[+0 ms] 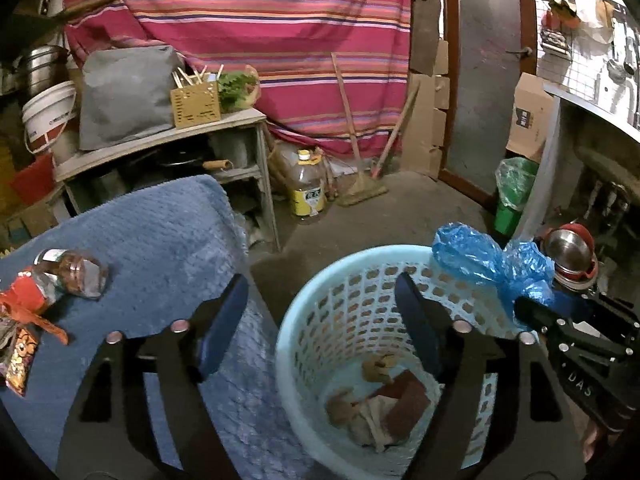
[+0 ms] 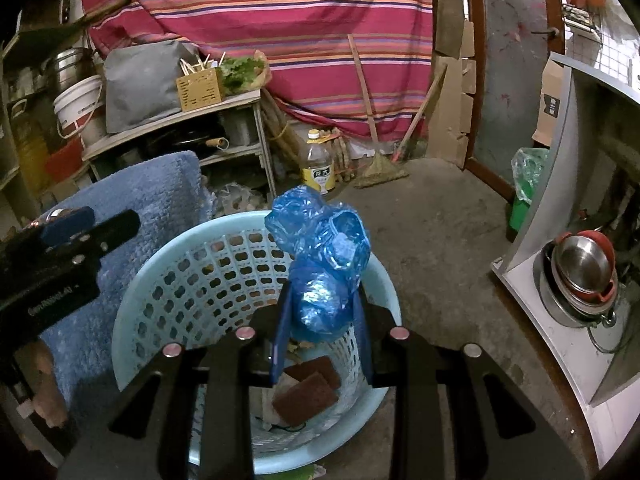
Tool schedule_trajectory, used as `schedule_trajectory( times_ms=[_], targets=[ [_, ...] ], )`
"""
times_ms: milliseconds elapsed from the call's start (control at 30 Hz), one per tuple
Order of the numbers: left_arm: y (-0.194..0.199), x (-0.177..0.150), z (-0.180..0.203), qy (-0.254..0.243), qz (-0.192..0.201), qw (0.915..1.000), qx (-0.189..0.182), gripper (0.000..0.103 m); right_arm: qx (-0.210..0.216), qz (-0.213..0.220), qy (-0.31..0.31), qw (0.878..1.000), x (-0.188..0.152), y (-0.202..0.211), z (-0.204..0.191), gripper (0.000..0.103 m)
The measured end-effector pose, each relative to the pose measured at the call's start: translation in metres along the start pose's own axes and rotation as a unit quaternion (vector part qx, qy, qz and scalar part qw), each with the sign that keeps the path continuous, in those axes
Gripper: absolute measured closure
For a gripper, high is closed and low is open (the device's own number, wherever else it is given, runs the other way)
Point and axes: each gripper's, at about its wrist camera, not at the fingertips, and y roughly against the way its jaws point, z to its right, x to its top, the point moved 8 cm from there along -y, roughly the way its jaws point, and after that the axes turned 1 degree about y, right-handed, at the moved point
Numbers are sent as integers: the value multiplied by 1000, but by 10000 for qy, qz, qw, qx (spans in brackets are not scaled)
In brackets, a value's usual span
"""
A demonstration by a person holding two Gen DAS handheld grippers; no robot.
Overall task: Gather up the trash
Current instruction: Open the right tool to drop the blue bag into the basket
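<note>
My right gripper (image 2: 324, 292) is shut on a crumpled blue plastic bag (image 2: 320, 256) and holds it above the near rim of a pale blue perforated basket (image 2: 160, 280). Brown scouring pads (image 2: 308, 396) and crumpled paper lie at the basket's bottom. My left gripper (image 1: 320, 280) stands open with nothing between its fingers, over the basket's (image 1: 304, 320) left rim beside a blue towel (image 1: 160, 240). On that towel lie a crushed clear bottle (image 1: 72, 272) and colourful wrappers (image 1: 20, 360). The bag (image 1: 480, 260) shows at the right of the left wrist view.
Behind stand a wooden shelf (image 1: 168, 140) with a grey bag and a box, a yellow oil bottle (image 1: 308, 184) on the floor, brooms (image 1: 360, 188) against a striped cloth, and a green bin (image 1: 512, 196). Steel bowls (image 2: 580, 276) sit low at the right.
</note>
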Motion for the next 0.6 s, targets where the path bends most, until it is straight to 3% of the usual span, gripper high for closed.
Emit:
schedule_trajectory(
  times_ms=[133,300,433,467,500,533,600],
  targets=[
    [9,-1,-24,150,61,9998,102,13,78,-24,64,9999,1,-2,-9,74],
    [23,-5,-52,100,184,9993,299,13,154,-144,240,9995,-3,-10,-29,73],
    [44,-8,-70,-28,433,9976,537,6,110,-263,316,9991,-7,-18,-43,71],
    [50,-10,-77,-44,494,9969,605,6,96,-289,302,9991,-9,-19,-45,60],
    [53,-12,-81,-37,505,9968,625,6,53,-304,265,9992,-10,-21,-46,34],
    [56,-14,-87,-26,477,9970,617,6,-18,-318,230,9992,-11,-23,-46,24],
    [60,-20,-98,42,363,9981,492,6,-114,-342,251,9990,-12,-25,-48,21]
  ],
)
